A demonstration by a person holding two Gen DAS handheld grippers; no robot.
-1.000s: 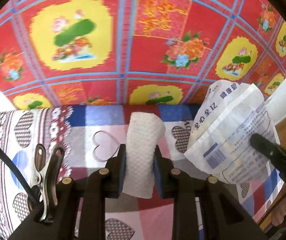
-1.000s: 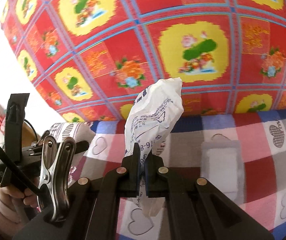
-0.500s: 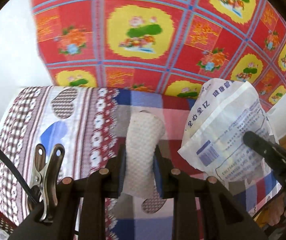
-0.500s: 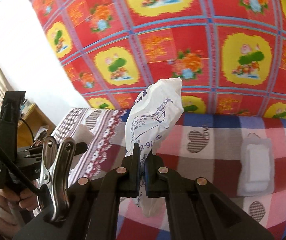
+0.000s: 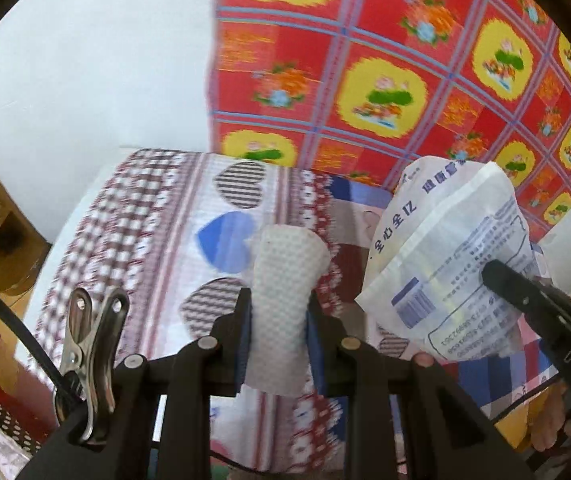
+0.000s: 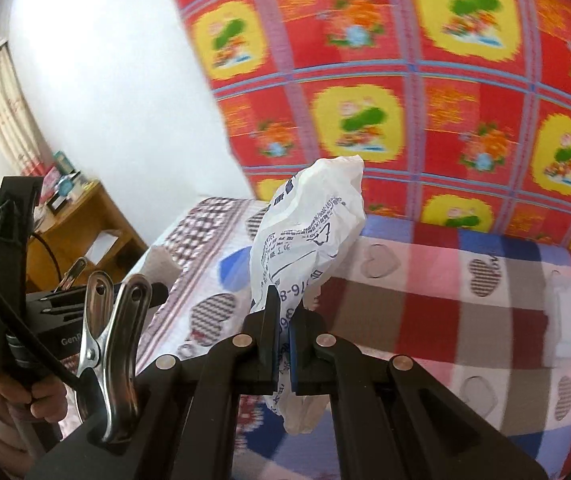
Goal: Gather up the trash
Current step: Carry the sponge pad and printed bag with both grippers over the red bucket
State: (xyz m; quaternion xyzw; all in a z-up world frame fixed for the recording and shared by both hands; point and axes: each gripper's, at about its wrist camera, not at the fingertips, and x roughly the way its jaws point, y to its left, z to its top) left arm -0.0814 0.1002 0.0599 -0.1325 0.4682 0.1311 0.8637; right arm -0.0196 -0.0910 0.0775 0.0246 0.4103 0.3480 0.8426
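Note:
My left gripper (image 5: 279,316) is shut on a white embossed tissue (image 5: 283,292) and holds it up above the bed. My right gripper (image 6: 283,320) is shut on a white printed plastic bag (image 6: 305,236), which stands up from the jaws; the bag also shows at the right of the left wrist view (image 5: 449,264) with the right gripper's finger (image 5: 525,300) across it. The left gripper body (image 6: 61,320) shows at the lower left of the right wrist view. A small white wrapped packet (image 6: 567,320) lies on the bedspread at the right.
A checked bedspread with hearts (image 6: 425,292) covers the bed (image 5: 173,240). A red and yellow flowered cloth (image 6: 405,80) hangs behind it. A wooden side table (image 6: 81,232) with small items stands at the left by the white wall (image 5: 85,60).
Both grippers have swung to the left with their loads still held. The white wall and the wooden table have come into view, and the white packet has slid to the right.

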